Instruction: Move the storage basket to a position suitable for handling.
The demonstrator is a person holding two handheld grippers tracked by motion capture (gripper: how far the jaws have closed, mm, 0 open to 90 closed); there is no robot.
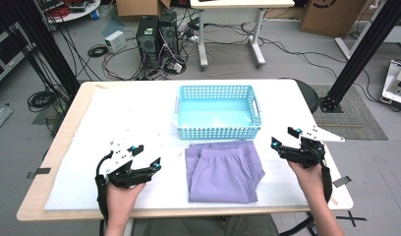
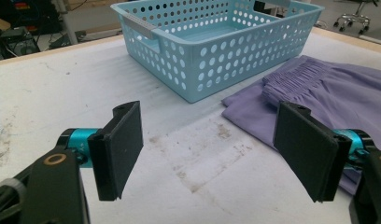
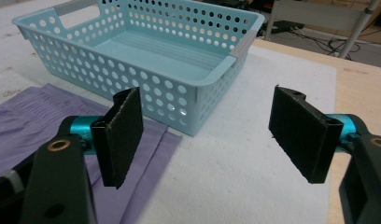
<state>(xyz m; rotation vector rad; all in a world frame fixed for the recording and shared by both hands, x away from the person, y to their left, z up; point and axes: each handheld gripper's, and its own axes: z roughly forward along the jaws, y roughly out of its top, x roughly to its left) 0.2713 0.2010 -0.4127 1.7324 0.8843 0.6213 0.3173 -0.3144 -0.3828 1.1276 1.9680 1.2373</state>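
Folded purple shorts (image 1: 223, 169) lie on the white table cover, just in front of an empty light-blue perforated basket (image 1: 218, 112). My left gripper (image 1: 146, 157) hovers left of the shorts, jaws wide open and holding nothing. My right gripper (image 1: 286, 138) hovers right of the shorts, also open and holding nothing. In the left gripper view the shorts (image 2: 328, 93) lie to the right beyond the jaws and the basket (image 2: 212, 42) stands ahead. In the right gripper view the basket (image 3: 146, 51) is straight ahead and the shorts (image 3: 34, 121) lie at the left.
The white cover (image 1: 129, 118) spreads over a wooden table (image 1: 66, 132). Beyond the far edge stand computer towers (image 1: 157, 34), tangled cables, another table's legs (image 1: 230, 29) and cardboard boxes. Black frame posts (image 1: 360, 54) rise at both sides.
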